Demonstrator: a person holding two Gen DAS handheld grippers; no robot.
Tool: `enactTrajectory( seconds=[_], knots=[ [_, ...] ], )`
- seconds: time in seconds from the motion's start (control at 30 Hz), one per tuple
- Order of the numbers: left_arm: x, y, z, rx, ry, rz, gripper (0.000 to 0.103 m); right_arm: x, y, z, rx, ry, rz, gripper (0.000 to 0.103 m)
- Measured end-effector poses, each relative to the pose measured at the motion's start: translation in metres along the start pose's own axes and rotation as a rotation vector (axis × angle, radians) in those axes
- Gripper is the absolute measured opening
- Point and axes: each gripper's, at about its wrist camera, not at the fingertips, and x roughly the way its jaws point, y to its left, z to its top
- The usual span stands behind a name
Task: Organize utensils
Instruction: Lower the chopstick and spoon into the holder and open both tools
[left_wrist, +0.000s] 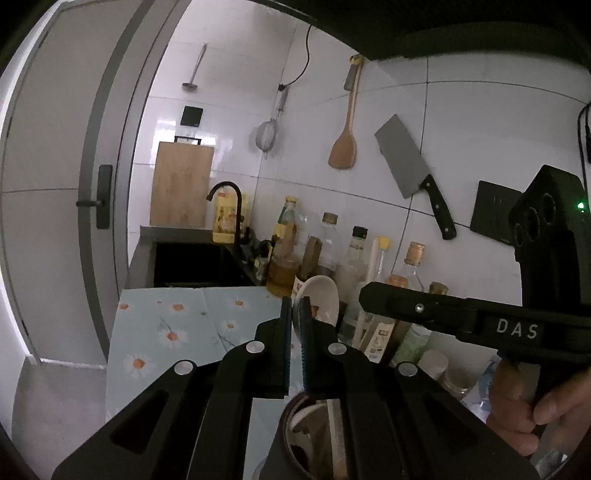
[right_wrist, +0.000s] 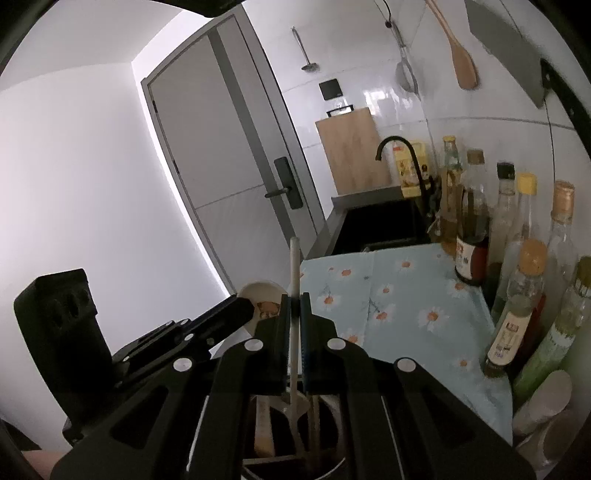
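Drop-in step: left claw (left_wrist: 295, 314) grips spoon (left_wrist: 321, 295), right claw (right_wrist: 294, 314) grips chopstick (right_wrist: 294, 266), both over holder (right_wrist: 295, 435). Next: lower, release.

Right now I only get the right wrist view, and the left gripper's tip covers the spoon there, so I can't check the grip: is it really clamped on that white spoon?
Observer: Yes. In the left wrist view the left gripper is shut on the white spoon just below its bowl, which stands above the fingers.
Operator: Is the holder under it?
Observer: The holder shows its rim directly below that gripper's body.
Operator: And my right gripper, shut on the pale stick, seen from outside?
Observer: It reaches in from the right of the left wrist view, with a hand wrapped round its grip.
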Motion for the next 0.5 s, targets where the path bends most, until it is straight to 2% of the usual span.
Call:
enactTrajectory(
  seconds=[0.1,0.5],
  knots=[
    [-0.001,-0.002,0.0,0.001,0.013,-0.008,0.009,-0.003,0.0,0.0,-0.001,-0.002,-0.005,0.016],
    [-0.01,-0.01,-0.001,0.003,0.031,-0.011,0.009,-0.021,-0.003,0.001,0.008,-0.022,-0.023,0.017]
  ],
)
